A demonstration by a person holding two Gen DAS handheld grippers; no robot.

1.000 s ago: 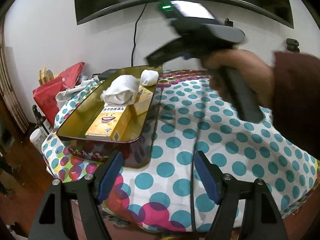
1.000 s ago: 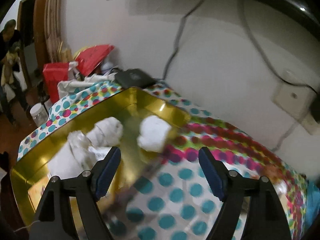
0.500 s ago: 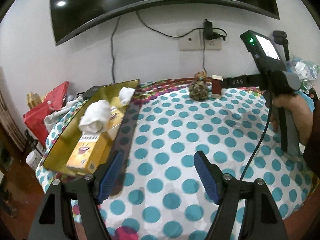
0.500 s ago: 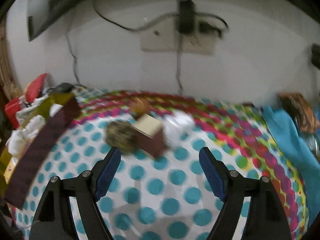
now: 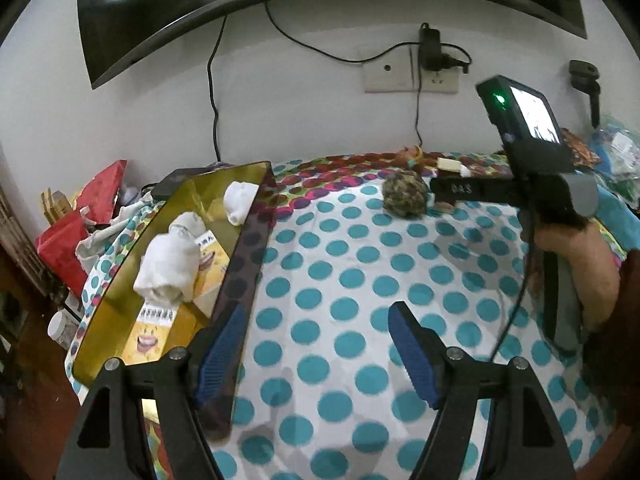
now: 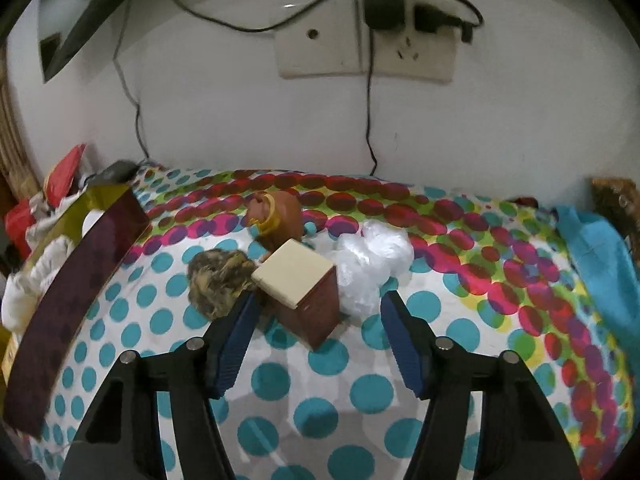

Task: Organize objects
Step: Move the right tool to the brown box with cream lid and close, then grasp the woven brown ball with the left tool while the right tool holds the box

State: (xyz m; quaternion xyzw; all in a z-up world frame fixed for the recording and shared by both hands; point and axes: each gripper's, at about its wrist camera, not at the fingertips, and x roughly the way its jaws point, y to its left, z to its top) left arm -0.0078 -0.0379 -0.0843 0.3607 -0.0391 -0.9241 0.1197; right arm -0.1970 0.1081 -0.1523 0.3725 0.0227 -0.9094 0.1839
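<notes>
A gold tray (image 5: 256,232) at the left of the polka-dot cloth holds rolled white socks (image 5: 172,264) and yellow boxes (image 5: 150,336). My right gripper (image 6: 316,320) is open and empty, just in front of a maroon box with a cream lid (image 6: 304,292). Beside that box lie a mottled brown sock ball (image 6: 218,280), a brown bear figure (image 6: 276,216) and a crumpled clear bag (image 6: 372,264). My left gripper (image 5: 316,340) is open and empty, low over the cloth beside the tray's right wall. The sock ball also shows in the left wrist view (image 5: 404,198).
The tray edge also shows in the right wrist view (image 6: 80,276). A wall with sockets (image 6: 364,48) and hanging cables stands behind the table. Red bags (image 5: 80,224) and clutter sit left of the tray. A blue cloth (image 6: 592,256) lies at the right.
My right gripper swung from over the tray to the right and closed in on the maroon box. My left gripper drew a little nearer the tray's right wall.
</notes>
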